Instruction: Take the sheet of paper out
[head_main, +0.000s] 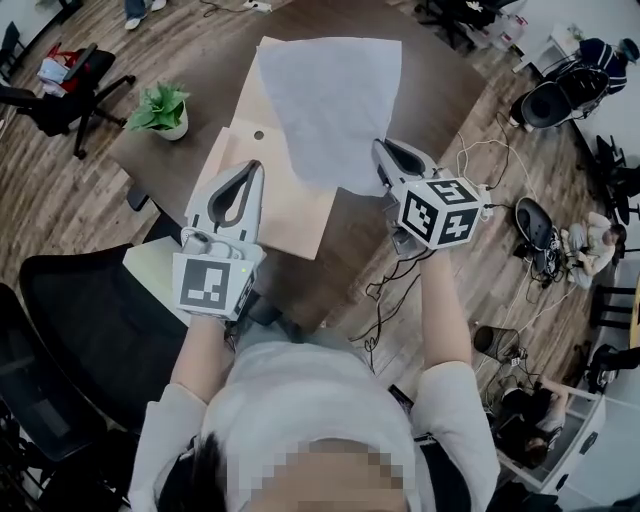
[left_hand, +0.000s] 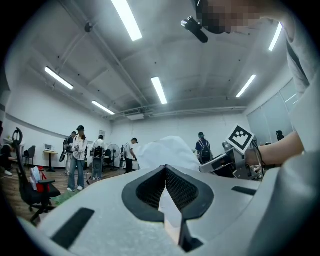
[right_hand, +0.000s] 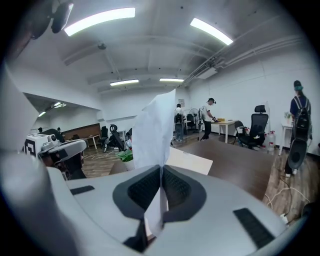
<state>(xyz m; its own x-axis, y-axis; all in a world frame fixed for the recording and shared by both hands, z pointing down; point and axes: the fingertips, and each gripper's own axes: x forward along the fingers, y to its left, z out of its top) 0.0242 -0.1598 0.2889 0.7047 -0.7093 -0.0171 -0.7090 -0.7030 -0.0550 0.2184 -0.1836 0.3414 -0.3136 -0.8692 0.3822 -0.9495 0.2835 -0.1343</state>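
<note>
Head view: paper (head_main: 330, 100) in right hand-held gripper (head_main: 383, 152)

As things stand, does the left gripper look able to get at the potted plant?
Probably yes. The potted plant stands alone at the left corner of the table, beyond the left gripper, with nothing between them; its shut jaws would have to open first.

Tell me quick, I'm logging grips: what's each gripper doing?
Left gripper: closed, seemingly on the tan envelope.
Right gripper: closed on the sheet of paper.
</note>
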